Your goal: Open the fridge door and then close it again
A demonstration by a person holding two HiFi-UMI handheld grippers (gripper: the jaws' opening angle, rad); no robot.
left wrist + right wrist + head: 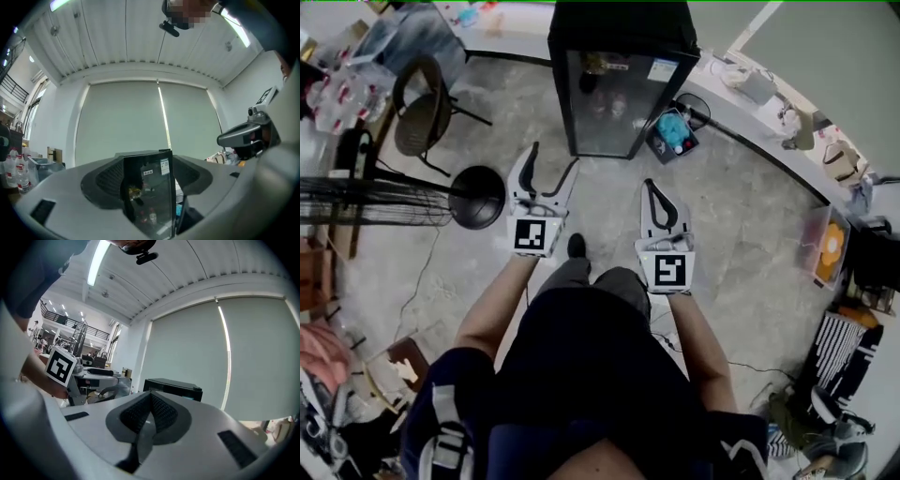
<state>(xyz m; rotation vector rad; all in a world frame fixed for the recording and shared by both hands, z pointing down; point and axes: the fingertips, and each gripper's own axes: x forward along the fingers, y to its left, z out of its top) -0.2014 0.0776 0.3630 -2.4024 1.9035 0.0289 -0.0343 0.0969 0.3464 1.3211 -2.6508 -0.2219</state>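
Logged as approach step, door [614, 108] not yet opened: glass-door mini fridge [623, 33] stood shut on floor [750, 216], well ahead of both grippers; left gripper [553, 161] gaped wide, empty; right gripper [656, 192] pressed together on nothing; judged next move needed jaws brought to door edge.

One black, glass-fronted fridge [619, 84] stands on the floor. Facing it are two white hand-held grippers, the left gripper [554, 156] and the right gripper [654, 185]; each carries one marker cube [530, 234] and two black fingers [528, 171], which makes two cubes and four fingers in all. Left of the fridge in the head view are one brown woven-backed chair [422, 112] and, nearer the one person than the fridge, one round black object [476, 197], while just beside the fridge's right side lies one black open box [659, 150] holding one blue bundle [673, 129].
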